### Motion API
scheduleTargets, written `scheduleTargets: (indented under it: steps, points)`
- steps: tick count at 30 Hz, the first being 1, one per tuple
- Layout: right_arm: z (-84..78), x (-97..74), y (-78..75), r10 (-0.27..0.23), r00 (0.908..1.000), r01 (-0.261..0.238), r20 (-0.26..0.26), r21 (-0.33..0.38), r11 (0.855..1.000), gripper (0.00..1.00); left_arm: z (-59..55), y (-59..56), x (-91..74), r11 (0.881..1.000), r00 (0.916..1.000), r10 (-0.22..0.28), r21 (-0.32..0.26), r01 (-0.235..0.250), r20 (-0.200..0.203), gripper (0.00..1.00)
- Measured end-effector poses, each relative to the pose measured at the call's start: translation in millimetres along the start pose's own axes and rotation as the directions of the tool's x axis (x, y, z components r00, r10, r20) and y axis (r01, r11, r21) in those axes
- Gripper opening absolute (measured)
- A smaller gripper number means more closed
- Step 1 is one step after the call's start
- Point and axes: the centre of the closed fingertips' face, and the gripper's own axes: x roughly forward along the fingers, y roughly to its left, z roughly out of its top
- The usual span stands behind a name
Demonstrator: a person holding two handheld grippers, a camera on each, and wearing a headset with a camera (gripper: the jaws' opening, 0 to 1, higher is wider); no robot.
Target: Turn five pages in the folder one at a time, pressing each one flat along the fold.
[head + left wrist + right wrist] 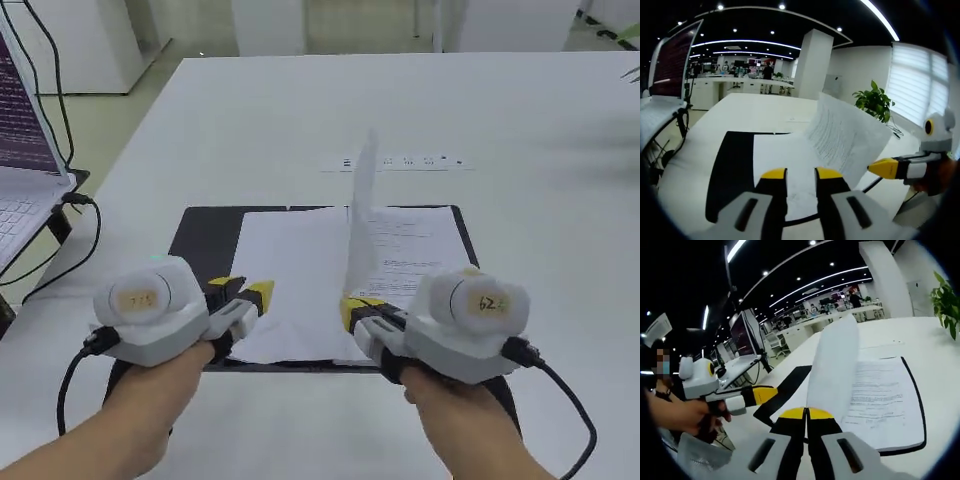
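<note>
The black folder (205,240) lies open and flat; 1 white page (362,200) stands upright near its middle fold.

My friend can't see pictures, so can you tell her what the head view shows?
The right gripper pinches a page, standing it upright above an open black folder on a white table. The left gripper hovers open over the folder's left side. A laptop sits at the far left.

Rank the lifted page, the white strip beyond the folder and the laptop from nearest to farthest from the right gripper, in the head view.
1. The lifted page: pinched in the jaws of the right gripper.
2. The white strip: past the far edge of the folder.
3. The laptop: far left.
</note>
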Motion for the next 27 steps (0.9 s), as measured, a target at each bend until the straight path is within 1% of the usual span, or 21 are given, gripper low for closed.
scheduleTargets:
  steps: [3, 6, 9, 10, 12, 13, 17, 18, 19, 21, 22, 23, 25, 26, 27]
  points:
    - [-8.5, 7.7, 7.2, 0.009, 0.9994, -0.011, -0.034, -0.059, 0.998, 0.00, -1.0, 10.6, -8.1, 1.000, 0.9998, 0.017, -0.008, -0.017, 0.003, 0.20]
    - [-16.3, 14.9, 13.6, 0.014, 0.9979, -0.021, -0.063, -0.113, 0.993, 0.00, -2.8, 18.2, -15.7, 0.999, 0.9995, 0.032, -0.018, -0.032, 0.007, 0.20]
    - [-26.5, 23.5, 20.6, 0.020, 0.9944, -0.041, -0.103, -0.209, 0.977, 0.00, -5.7, 27.2, -21.1, 0.999, 0.9988, 0.048, -0.025, -0.048, 0.005, 0.20]
    - [-31.4, 27.5, 21.7, 0.013, 0.9922, -0.045, -0.124, -0.261, 0.964, 0.00, -6.4, 29.6, -23.9, 0.998, 0.9985, 0.055, -0.027, -0.055, 0.006, 0.20]
    - [-39.1, 34.4, 25.6, 0.011, 0.9885, -0.057, -0.151, -0.301, 0.952, 0.00, -8.2, 36.1, -27.1, 0.997, 0.9979, 0.065, -0.032, -0.065, 0.005, 0.20]
    - [-41.5, 37.1, 26.5, 0.007, 0.9873, -0.057, -0.159, -0.312, 0.948, 0.00, -8.7, 38.4, -28.2, 0.997, 0.9976, 0.069, -0.035, -0.069, 0.006, 0.20]
    - [-54.4, 49.6, 29.0, -0.014, 0.9791, -0.077, -0.203, -0.433, 0.898, 0.00, -14.1, 47.1, -31.7, 0.996, 0.9966, 0.082, -0.039, -0.082, -0.007, 0.19]
    - [-55.7, 52.0, 29.9, -0.014, 0.9788, -0.081, -0.204, -0.448, 0.890, 0.00, -15.2, 48.5, -31.8, 0.996, 0.9965, 0.083, -0.039, -0.083, -0.007, 0.20]
    - [-59.7, 55.0, 29.3, -0.026, 0.9751, -0.083, -0.220, -0.471, 0.878, 0.00, -17.2, 50.2, -32.2, 0.995, 0.9961, 0.087, -0.040, -0.087, -0.013, 0.20]
    - [-64.9, 61.3, 30.0, -0.029, 0.9724, -0.097, -0.232, -0.515, 0.852, 0.00, -20.1, 52.2, -32.2, 0.995, 0.9958, 0.090, -0.044, -0.090, -0.018, 0.19]
    - [-67.1, 63.2, 30.3, -0.032, 0.9707, -0.102, -0.238, -0.528, 0.843, 0.00, -20.8, 52.5, -32.1, 0.995, 0.9958, 0.090, -0.045, -0.091, -0.019, 0.20]
    - [-68.7, 65.3, 30.2, -0.036, 0.9704, -0.100, -0.239, -0.535, 0.839, 0.00, -22.7, 53.1, -31.7, 0.995, 0.9954, 0.092, -0.044, -0.093, -0.025, 0.19]
    - [-74.4, 70.3, 31.7, -0.035, 0.9659, -0.114, -0.257, -0.541, 0.833, 0.00, -24.7, 53.7, -31.4, 0.994, 0.9952, 0.094, -0.049, -0.095, -0.030, 0.19]
    - [-76.5, 72.0, 32.1, -0.042, 0.9632, -0.121, -0.266, -0.568, 0.814, 0.00, -25.3, 53.6, -31.2, 0.994, 0.9952, 0.093, -0.050, -0.095, -0.032, 0.19]
    - [-78.6, 73.2, 33.2, -0.043, 0.9612, -0.126, -0.272, -0.576, 0.808, 0.00, -25.9, 53.6, -31.0, 0.994, 0.9951, 0.094, -0.051, -0.095, -0.031, 0.19]
